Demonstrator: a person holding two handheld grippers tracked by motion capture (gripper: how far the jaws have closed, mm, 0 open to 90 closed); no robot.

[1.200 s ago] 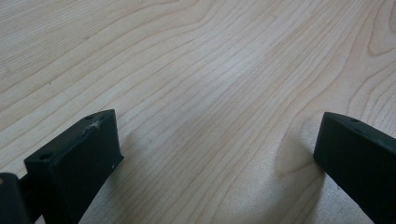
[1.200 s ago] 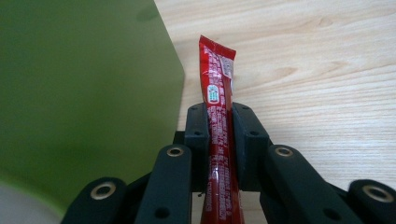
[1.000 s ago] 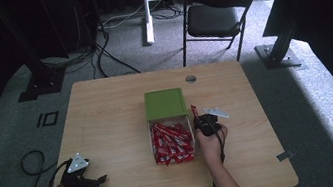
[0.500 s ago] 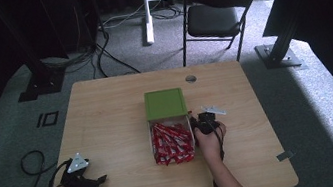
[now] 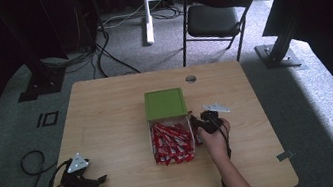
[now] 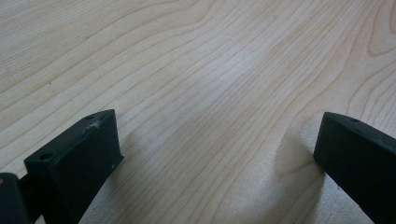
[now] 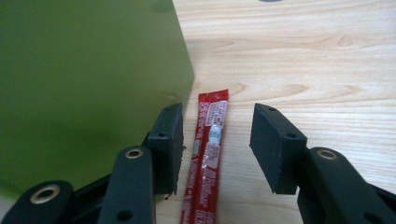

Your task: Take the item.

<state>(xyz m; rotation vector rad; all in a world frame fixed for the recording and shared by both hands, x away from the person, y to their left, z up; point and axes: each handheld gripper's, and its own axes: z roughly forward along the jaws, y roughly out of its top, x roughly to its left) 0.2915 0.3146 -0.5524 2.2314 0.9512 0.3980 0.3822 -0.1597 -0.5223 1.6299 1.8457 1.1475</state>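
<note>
From above, the right gripper sits beside the green box and the tray of red packets. The left gripper rests far off near the table's front corner.

In the left gripper view, its jaws stand wide apart over bare wood.

In the right gripper view, the jaws have just been opening. One red packet lies flat between them, untouched, next to the box.

The red sachet runs off the bottom edge; its small print is unreadable.
</note>
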